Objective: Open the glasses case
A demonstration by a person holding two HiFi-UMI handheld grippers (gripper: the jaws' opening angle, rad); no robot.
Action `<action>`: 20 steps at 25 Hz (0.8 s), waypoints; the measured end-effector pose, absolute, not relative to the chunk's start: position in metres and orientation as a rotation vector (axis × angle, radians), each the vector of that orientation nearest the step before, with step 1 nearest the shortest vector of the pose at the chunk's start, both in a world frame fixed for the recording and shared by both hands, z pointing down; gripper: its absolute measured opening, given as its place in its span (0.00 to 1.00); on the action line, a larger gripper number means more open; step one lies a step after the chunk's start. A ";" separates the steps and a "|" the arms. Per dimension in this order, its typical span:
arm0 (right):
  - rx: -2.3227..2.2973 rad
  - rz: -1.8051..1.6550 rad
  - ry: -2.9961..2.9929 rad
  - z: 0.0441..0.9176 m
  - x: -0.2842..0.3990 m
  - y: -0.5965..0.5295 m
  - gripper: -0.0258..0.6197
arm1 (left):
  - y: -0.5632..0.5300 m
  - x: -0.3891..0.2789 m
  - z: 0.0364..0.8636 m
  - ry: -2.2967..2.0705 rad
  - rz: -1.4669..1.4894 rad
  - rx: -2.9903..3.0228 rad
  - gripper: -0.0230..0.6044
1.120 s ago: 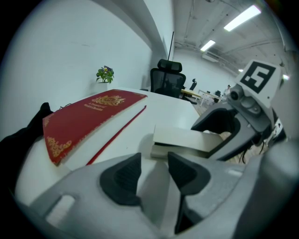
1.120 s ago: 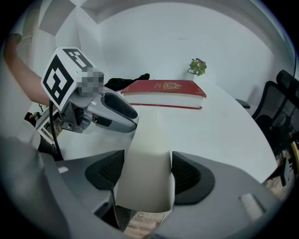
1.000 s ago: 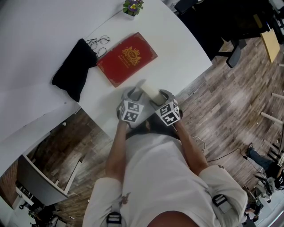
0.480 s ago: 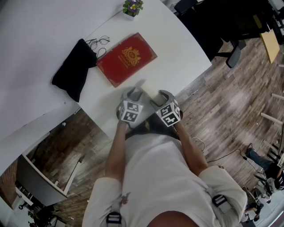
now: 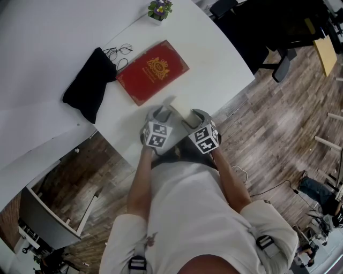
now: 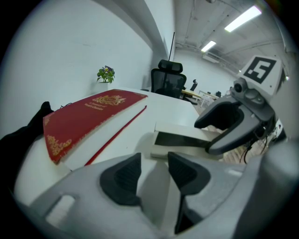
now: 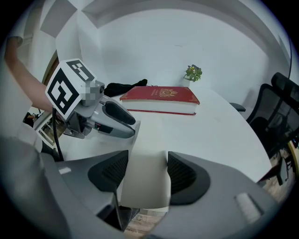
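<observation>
Head view: a white bench carries a red book, a black pouch just beside it, glasses at the pouch's far end, and a small plant at the far edge. The pale, flat case lies at the near edge. It sits between the left tool and the right tool, which are close side by side.

Left gripper view: the left tool has its jaws a little apart. Only a pale surface shows in the gap, and I cannot tell whether it is bench or part of the case. The case lies just past the tips, with a dark slot along its side and the right tool at its right end. The book lies beyond, to the left.

Right gripper view: the right tool has just been closing its jaws and now grips the case, one pad against each long side. The left tool sits at the case's far end. Book, pouch and plant lie beyond.
</observation>
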State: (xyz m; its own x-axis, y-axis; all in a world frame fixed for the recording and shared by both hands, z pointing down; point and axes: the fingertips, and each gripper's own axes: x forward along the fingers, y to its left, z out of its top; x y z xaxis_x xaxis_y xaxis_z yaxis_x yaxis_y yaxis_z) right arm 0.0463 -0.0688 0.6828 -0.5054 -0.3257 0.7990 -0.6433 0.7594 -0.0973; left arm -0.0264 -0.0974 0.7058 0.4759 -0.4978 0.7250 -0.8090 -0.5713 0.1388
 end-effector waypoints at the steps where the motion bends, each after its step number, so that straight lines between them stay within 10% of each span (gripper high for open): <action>1: 0.725 0.492 -2.133 0.682 0.046 -0.069 0.46 | -0.097 -0.027 0.706 -1.083 0.892 2.253 0.33; 20: 0.742 0.488 -2.143 0.675 0.049 -0.072 0.39 | -0.099 -0.027 0.704 -1.085 0.885 2.262 0.33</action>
State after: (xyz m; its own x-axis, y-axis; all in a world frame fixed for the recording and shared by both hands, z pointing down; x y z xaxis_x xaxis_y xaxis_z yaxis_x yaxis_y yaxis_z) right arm 0.0492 -0.0720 0.6750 -0.5086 -0.3423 0.7900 -0.6509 0.7535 -0.0926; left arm -0.0269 -0.0987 0.7044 0.4775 -0.5005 0.7222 -0.8083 -0.5724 0.1377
